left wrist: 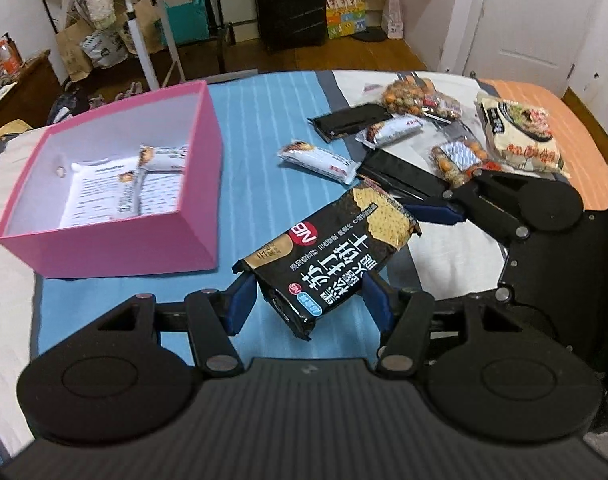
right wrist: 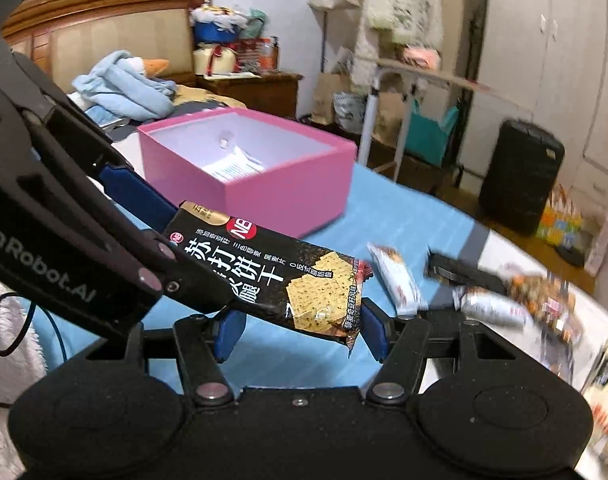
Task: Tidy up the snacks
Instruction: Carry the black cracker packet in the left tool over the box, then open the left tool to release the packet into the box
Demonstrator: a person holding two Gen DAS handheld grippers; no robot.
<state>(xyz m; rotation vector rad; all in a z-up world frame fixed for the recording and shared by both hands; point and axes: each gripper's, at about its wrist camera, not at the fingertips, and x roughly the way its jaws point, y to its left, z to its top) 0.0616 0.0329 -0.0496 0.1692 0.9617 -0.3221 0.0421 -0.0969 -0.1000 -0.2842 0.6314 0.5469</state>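
— Where is the cracker packet (left wrist: 336, 256)?

— In the air, tilted, above the blue striped bedsheet (left wrist: 263, 120), just right of the pink box (left wrist: 115, 248). It is black with gold corners and large white print.

— What holds it?

— The left gripper (left wrist: 308, 304) has its two blue fingers (left wrist: 239, 300) against the sides of the packet's near end, pinching it across its width. The wrapper creases there.

— And the other claw?

— The right gripper (right wrist: 300, 332) brackets the far end, with one finger on each side of the cracker picture. Its own camera shows the fingers at the packet's edges, but I cannot tell whether they press or only sit beside it.

— What is in the box?

— Two white snack bars (left wrist: 159, 158) lie on printed paper at the bottom. The box stands open on the sheet.

— Anything else on the bed?

— Beyond the packet lie a white bar (left wrist: 320, 158), a flat black pouch (left wrist: 352, 120), bags of coated nuts (left wrist: 420, 98) and a noodle packet (left wrist: 520, 136), close together on the right.
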